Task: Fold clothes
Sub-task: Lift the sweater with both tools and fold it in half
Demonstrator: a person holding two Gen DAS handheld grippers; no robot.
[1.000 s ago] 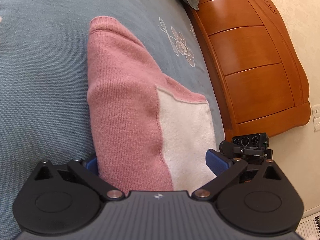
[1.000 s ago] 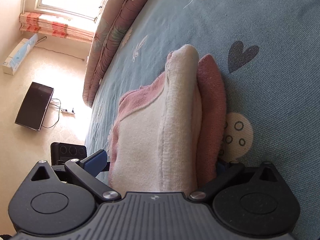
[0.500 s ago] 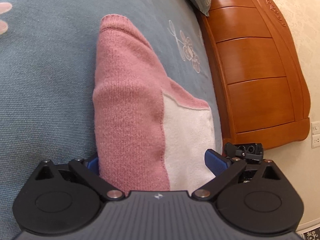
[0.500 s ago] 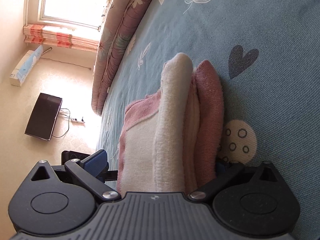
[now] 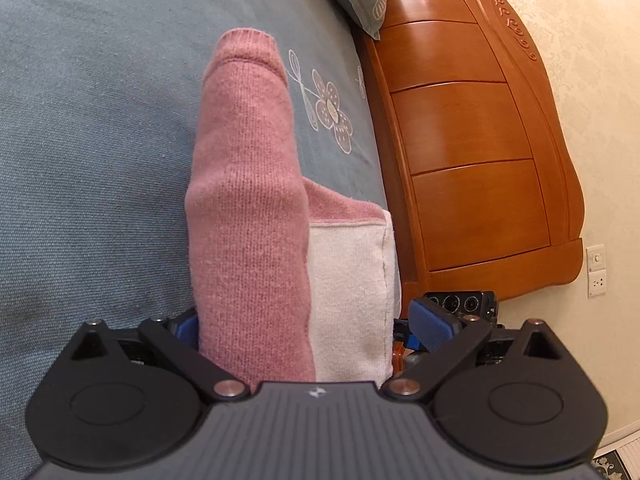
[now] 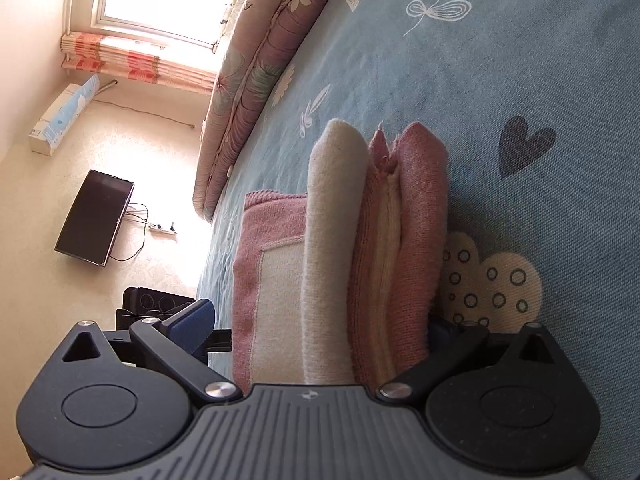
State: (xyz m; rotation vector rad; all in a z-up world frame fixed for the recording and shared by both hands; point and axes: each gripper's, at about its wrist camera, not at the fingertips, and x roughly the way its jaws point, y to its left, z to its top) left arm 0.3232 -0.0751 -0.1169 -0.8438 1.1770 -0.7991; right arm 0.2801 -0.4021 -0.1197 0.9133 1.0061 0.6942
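Lying folded on the blue bedspread [image 5: 100, 140]: one pink-and-cream sweater [image 5: 248, 216], a thick stack of layers. Left hand-held gripper [image 5: 306, 326] is straddling one end of the stack, jaws spread wide, cloth sitting between them, not pinched. Right hand-held gripper [image 6: 320, 320] is straddling the other end likewise, jaws apart. Wooden headboard [image 5: 472, 152] is standing beside the bed; a flowered quilt [image 6: 256, 64] is lying rolled along its far edge.
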